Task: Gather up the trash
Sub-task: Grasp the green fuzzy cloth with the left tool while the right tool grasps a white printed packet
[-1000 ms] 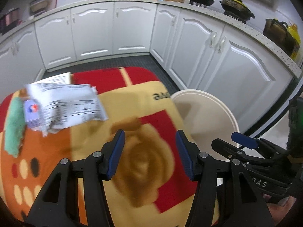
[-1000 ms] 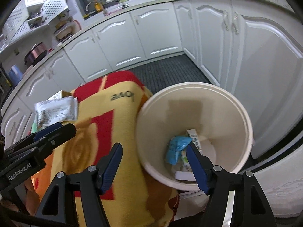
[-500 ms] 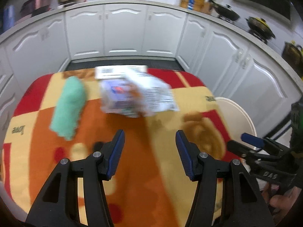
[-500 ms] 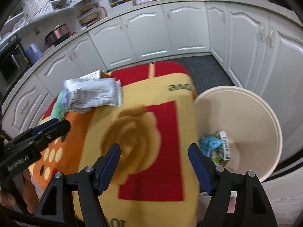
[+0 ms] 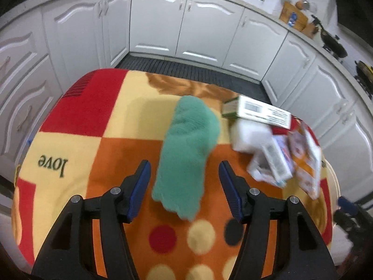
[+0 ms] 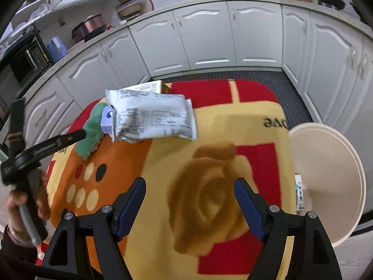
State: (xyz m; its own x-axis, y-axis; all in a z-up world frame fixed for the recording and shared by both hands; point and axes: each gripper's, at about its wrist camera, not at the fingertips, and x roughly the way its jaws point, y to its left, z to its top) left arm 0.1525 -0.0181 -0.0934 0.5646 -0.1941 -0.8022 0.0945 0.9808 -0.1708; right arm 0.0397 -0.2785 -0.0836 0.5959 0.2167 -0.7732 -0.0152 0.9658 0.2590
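Trash wrappers (image 6: 153,122) lie in a loose pile on the blanket-covered worktop (image 6: 244,121), toward its far side, with a flat carton (image 5: 261,113) at the pile's far edge and a green cloth (image 5: 188,154) just beside them. A second ago the left wrist view looked toward the worktop's right end and the cream bin; now it faces the green cloth, which sits ahead between the spread fingers of the left hand-held gripper (image 5: 184,186), and the wrappers have slid to the right of its view. The left hand-held gripper is released and grips nothing. The right hand-held gripper (image 6: 190,204), a second ago over the cream bin (image 6: 335,186), now hangs over the blanket's rose pattern, also released with nothing between its fingers; the bin stands at the worktop's right edge with a few packets inside.
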